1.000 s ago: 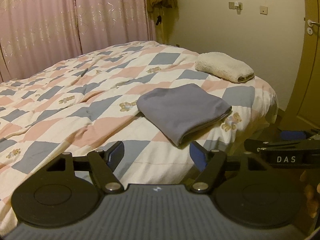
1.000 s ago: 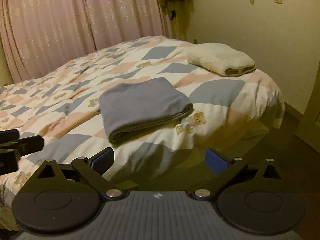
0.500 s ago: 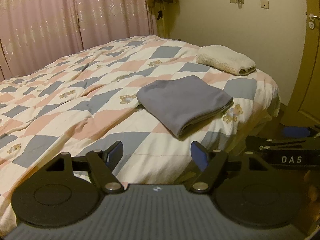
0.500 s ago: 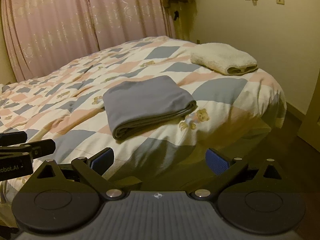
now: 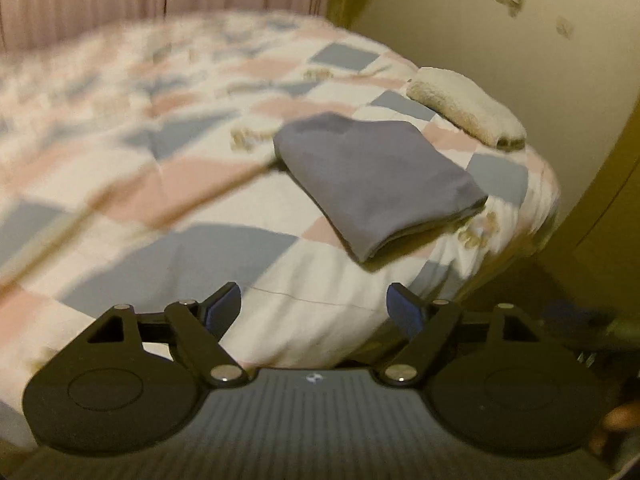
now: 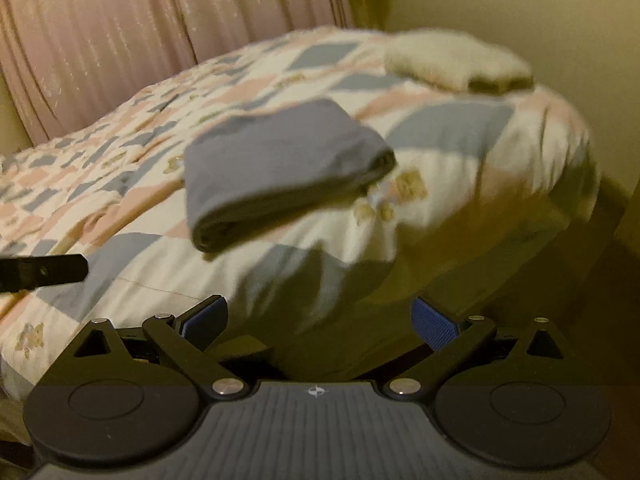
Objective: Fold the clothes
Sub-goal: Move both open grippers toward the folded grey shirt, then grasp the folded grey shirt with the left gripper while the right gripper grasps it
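A grey garment (image 5: 372, 178) lies folded into a thick rectangle near the foot corner of the bed, also in the right wrist view as the grey garment (image 6: 280, 164). A folded cream towel (image 5: 466, 108) rests behind it by the bed's corner, seen again as the cream towel (image 6: 456, 62). My left gripper (image 5: 314, 308) hangs open over the bed's near edge, short of the garment, with nothing between its blue pads. My right gripper (image 6: 318, 320) is open too, below the bed's edge, holding nothing. Both views are blurred by motion.
The bed carries a checked quilt (image 5: 160, 152) in pink, grey and white with small bears. Pink curtains (image 6: 120, 40) hang behind it. A cream wall (image 5: 500, 40) and a wooden door (image 5: 616, 184) stand to the right. The other gripper's tip (image 6: 44, 270) shows at the left.
Both grippers have moved closer to the bed and tilted, so the grey garment looks larger. The views have become blurred. The garment and towel lie as before.
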Tool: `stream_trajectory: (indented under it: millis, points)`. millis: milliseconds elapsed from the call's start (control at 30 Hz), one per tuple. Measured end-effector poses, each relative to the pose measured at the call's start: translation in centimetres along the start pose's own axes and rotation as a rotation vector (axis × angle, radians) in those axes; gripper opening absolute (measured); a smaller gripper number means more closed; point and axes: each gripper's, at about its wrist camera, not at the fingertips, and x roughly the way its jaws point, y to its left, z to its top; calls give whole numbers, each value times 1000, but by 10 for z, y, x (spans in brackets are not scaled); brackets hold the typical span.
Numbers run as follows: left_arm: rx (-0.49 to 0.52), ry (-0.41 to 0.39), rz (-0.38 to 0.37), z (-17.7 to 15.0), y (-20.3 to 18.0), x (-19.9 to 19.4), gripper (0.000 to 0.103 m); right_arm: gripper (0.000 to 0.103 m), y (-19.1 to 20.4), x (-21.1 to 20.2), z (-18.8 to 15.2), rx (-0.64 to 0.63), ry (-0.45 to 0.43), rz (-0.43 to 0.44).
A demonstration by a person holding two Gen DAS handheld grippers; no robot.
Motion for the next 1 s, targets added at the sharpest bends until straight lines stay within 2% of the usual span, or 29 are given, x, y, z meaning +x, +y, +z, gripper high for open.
stream_trajectory:
  millis: [100, 167, 267, 367, 500, 600, 733, 933, 1000]
  points:
    - [-162, 40, -108, 23, 20, 24, 82, 101, -32, 8, 18, 97, -33, 150]
    - [-266, 56, -177, 39, 31, 43, 85, 101, -53, 14, 43, 147, -67, 240]
    - [-357, 66, -229, 61, 39, 74, 86, 101, -80, 29, 83, 202, -101, 334]
    - [-406, 82, -244, 76, 44, 107, 87, 101, -100, 58, 129, 197, -66, 398]
    - [-489, 109, -304, 83, 51, 141, 87, 99, -105, 113, 171, 144, 56, 450]
    - [-493, 130, -315, 85, 51, 156, 87, 94, -106, 159, 191, 136, 187, 472]
    - [-483, 142, -333, 85, 53, 171, 87, 94, -98, 199, 208, 94, 339, 505]
    - [-468, 155, -397, 87, 59, 187, 88, 91, -76, 234, 215, 12, 532, 562]
    - [-446, 159, -411, 89, 58, 190, 82, 90, -69, 242, 217, -5, 568, 555]
